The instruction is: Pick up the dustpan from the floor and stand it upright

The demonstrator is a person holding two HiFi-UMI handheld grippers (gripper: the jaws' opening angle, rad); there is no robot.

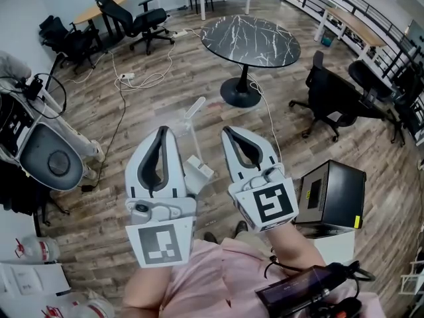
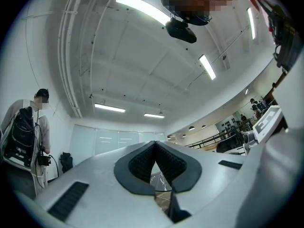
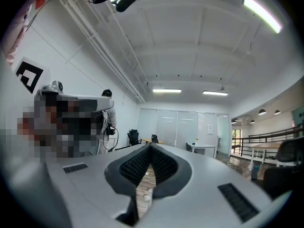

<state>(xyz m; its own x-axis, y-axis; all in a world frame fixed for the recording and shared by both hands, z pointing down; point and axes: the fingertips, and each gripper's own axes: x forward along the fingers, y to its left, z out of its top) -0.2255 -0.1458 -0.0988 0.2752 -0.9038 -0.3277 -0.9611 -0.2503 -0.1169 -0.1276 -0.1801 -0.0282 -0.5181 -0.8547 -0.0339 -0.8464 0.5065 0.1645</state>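
Plainly, left gripper (image 1: 162,130) and right gripper (image 1: 227,130), jaws closed empty, hover over wooden floor (image 1: 193,66).

We see a round black marble-topped table (image 1: 250,40) on a pedestal base, standing on the wood-plank floor (image 1: 199,78). White cables (image 1: 151,79) loop across the floor from a power strip (image 1: 126,76) to its left. Black office chairs (image 1: 140,20) stand at the upper left, and a black box-shaped case (image 1: 330,197) sits at the right.

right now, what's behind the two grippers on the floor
A white dustpan shows in the gap between the left gripper and the right gripper, its handle reaching past them. They cover part of its pan, so how it rests cannot be told.
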